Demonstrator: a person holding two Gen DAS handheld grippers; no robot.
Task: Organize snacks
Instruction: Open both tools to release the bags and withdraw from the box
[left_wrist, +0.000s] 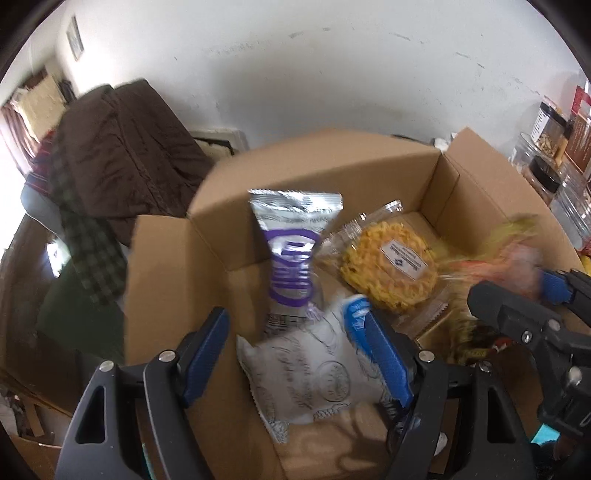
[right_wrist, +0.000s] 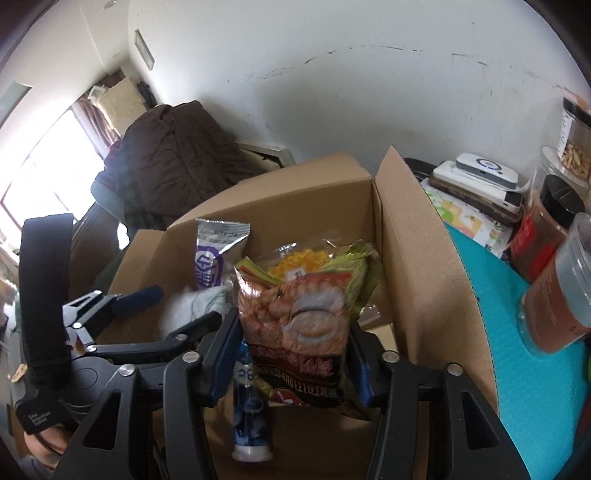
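An open cardboard box (left_wrist: 332, 158) (right_wrist: 406, 236) lies under both grippers. Inside, a silver and purple bar (left_wrist: 291, 258) (right_wrist: 210, 258) leans upright on the far wall, next to a clear-wrapped yellow snack (left_wrist: 391, 269) (right_wrist: 299, 258). My left gripper (left_wrist: 295, 317) (right_wrist: 188, 304) is shut on a white pouch with a blue end (left_wrist: 306, 376), low over the box floor. My right gripper (right_wrist: 293, 321) (left_wrist: 513, 288) stands open around an orange chip bag (right_wrist: 295, 317), which is blurred in the left wrist view. A slim blue and white packet (right_wrist: 247, 406) hangs blurred by its left finger.
Jars (left_wrist: 546, 136) (right_wrist: 546, 229) and a plastic cup (right_wrist: 557, 288) stand on a teal mat (right_wrist: 517, 302) right of the box. Behind them lie stacked devices (right_wrist: 480, 177). A brown coat (left_wrist: 129, 147) drapes over a chair at the left.
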